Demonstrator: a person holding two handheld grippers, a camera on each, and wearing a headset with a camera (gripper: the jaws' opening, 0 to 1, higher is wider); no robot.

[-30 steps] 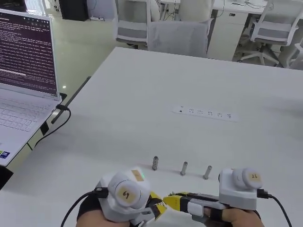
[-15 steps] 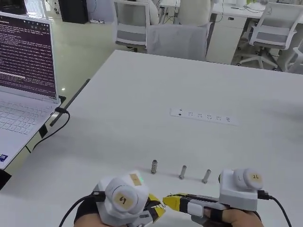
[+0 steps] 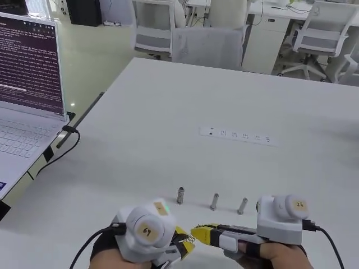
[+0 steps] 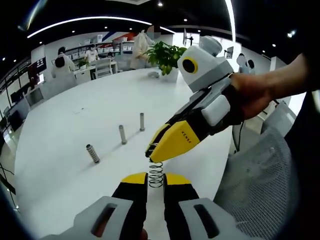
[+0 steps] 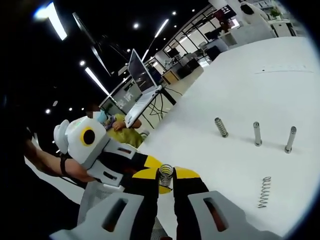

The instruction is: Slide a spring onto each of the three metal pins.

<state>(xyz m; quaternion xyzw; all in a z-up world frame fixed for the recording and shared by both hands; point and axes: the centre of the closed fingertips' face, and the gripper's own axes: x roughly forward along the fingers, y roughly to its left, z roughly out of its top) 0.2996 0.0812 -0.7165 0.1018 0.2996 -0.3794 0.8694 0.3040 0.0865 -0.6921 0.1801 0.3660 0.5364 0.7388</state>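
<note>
Left claw (image 4: 156, 179) and right claw (image 5: 166, 175) pinch spring (image 4: 156, 170), ends hidden.

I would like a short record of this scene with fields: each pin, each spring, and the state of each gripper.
left pin: upright, a spring already on it
middle pin: upright, bare
right pin: upright, bare
held spring: between the two grippers, one end in each, on the near side of the pins
loose spring: lying on the table, near the two bare pins
left gripper: shut on held spring
right gripper: shut on held spring
</note>
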